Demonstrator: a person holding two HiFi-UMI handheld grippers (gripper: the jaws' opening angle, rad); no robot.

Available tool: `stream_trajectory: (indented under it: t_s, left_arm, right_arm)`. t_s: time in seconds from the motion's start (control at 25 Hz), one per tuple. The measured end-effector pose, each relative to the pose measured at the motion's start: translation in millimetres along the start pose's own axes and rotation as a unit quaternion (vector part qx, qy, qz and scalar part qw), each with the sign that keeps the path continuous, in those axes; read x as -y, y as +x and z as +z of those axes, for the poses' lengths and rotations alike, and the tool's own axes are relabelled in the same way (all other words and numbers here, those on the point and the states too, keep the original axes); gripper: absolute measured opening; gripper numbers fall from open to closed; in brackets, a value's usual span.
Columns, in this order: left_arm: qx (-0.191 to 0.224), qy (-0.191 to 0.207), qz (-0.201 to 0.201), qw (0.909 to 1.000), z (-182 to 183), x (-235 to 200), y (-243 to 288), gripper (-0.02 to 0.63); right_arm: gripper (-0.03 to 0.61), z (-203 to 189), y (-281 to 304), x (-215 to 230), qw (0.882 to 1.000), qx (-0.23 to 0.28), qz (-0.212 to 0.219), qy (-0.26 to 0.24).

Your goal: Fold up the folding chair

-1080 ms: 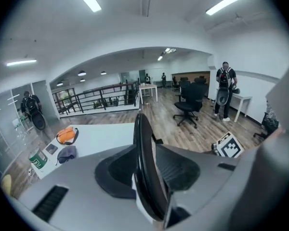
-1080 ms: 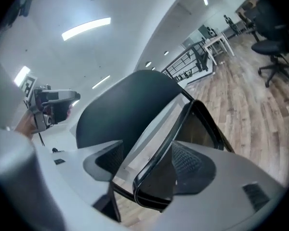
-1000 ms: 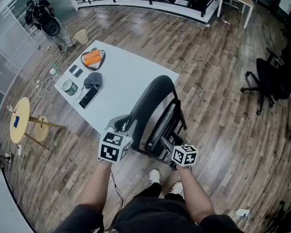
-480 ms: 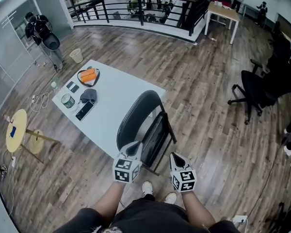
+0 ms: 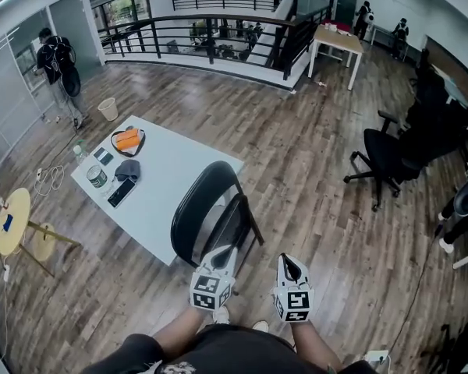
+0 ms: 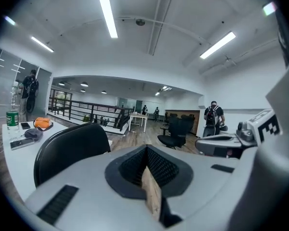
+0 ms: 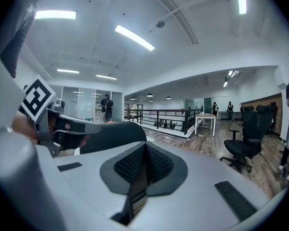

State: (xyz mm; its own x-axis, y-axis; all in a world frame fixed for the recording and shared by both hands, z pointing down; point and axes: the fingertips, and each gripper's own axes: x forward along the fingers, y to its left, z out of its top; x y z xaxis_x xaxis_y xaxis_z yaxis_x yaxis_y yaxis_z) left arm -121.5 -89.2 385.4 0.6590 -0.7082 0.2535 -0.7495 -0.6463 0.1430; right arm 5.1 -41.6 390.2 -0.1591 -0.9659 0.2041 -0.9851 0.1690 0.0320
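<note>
Chair: the folding chair [image 5: 205, 209] stands on the wooden floor [image 5: 312, 178] just in front of the person, at the near edge of the white desk [image 5: 168, 181]. Its seat looks swung up against the black backrest, so it reads as folded or very nearly so.
Left fingers: the left gripper [image 5: 223, 253] has its fingers pressed together on nothing. In its own view the backrest sits off to the left, apart from the tips.
Right fingers: the right gripper [image 5: 287, 262] is likewise closed and empty, near the chair's right side but not touching it.
Step in hand: probably letting go and checking the fold — neither hand bears the chair.
Doing it well: confirm that seat and back lie flush and the legs sit together. If a gap shows, open one pair of fingers around the frame tube, not the padded back, and press the seat home with the other.
Watch for: a thin folded chair tips easily — steady it against the desk edge and keep the fingertips clear of the hinge.
</note>
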Motion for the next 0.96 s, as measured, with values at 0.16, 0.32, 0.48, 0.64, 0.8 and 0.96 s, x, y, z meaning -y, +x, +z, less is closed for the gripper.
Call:
stream_trajectory:
  t_s: [0.16,0.32,0.48,0.64,0.8,0.96]
  left_arm:
    - [0.006,-0.002,-0.008,0.9999,6.8,11.8,3.1,0.005]
    - [0.014,-0.007,-0.010,0.9998,13.1,18.6,1.6,0.005]
    - [0.023,-0.010,-0.010,0.9996,23.3,13.3,3.8,0.005]
    - [0.019,-0.007,-0.004,0.9998,20.2,12.3,4.8,0.005]
    - [0.015,-0.002,-0.002,0.9999,18.1,13.6,2.3,0.005]
    - [0.011,-0.002,-0.003,0.9999,14.9,14.5,-2.5,0.005]
  right_arm:
    - [0.012,5.7,-10.5,8.7,1.000,0.015,-0.014,0.001]
    - [0.012,10.0,-16.4,9.3,1.000,0.023,-0.020,-0.001]
    - [0.012,17.2,-10.8,9.4,0.999,0.038,-0.026,-0.003]
    - [0.012,18.5,-9.1,9.3,0.998,0.051,-0.024,0.000]
    - [0.012,21.6,-11.8,6.6,0.998,0.060,-0.025,0.000]
    - [0.012,20.3,-14.5,4.3,0.998,0.061,-0.030,-0.002]
